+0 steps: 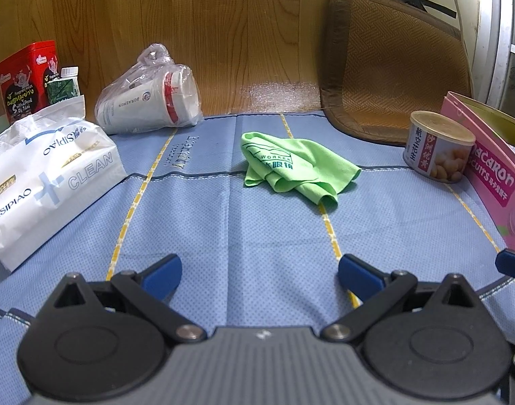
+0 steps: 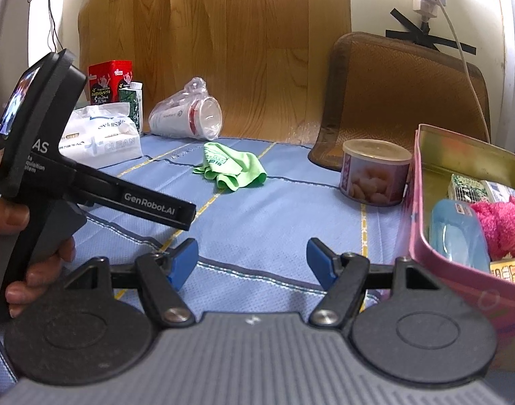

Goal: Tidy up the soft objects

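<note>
A crumpled green cloth with dark print lies on the blue mat, well ahead of my left gripper. That gripper hovers low over the mat, open, nothing between its blue pads. In the right wrist view the same green cloth lies further off, ahead and left of my right gripper, which is also open and empty. A pink tin box stands at the right; a fluffy pink cloth and a pale blue pack lie inside it.
A white tissue pack lies at the left, with a red tin and a bagged cup behind it. A round can stands beside the pink box. A woven brown cushion leans on the wall. A hand holds the left gripper's handle.
</note>
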A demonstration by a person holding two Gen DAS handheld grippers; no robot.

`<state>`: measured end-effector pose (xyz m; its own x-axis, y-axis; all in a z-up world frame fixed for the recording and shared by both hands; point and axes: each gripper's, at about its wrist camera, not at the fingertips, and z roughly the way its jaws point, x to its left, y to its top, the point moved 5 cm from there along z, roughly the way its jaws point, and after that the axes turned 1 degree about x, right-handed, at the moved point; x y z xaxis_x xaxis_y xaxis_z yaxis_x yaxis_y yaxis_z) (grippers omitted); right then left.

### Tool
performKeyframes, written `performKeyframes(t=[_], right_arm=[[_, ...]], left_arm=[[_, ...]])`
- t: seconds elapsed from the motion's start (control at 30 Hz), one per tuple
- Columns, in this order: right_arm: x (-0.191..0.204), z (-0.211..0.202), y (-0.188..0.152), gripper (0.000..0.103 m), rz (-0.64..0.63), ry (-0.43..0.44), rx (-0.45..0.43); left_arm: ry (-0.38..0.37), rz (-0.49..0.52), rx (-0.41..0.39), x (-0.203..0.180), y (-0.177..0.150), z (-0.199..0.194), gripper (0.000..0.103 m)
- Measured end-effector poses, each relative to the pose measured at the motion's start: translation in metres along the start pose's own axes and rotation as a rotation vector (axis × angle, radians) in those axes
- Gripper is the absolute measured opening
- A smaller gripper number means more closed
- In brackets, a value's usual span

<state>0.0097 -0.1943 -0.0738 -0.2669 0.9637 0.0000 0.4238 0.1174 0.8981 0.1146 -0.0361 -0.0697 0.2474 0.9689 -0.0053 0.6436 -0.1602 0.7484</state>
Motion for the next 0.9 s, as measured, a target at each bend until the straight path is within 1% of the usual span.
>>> performKeyframes(t=[0.27,0.9], right_arm=[[-0.0005,0.0001,-0.0001,0.073,-0.002,-0.002,0.001],[0.0014,0.0035,-0.0009,0.073,-0.021,-0.004,0.025]], left_arm=[[0.000,-0.006,-0.003,0.0011,0.0003,-0.0003,0.103],[0.010,-0.080,-0.024,0.0084,-0.0009,-0.0048,0.103]])
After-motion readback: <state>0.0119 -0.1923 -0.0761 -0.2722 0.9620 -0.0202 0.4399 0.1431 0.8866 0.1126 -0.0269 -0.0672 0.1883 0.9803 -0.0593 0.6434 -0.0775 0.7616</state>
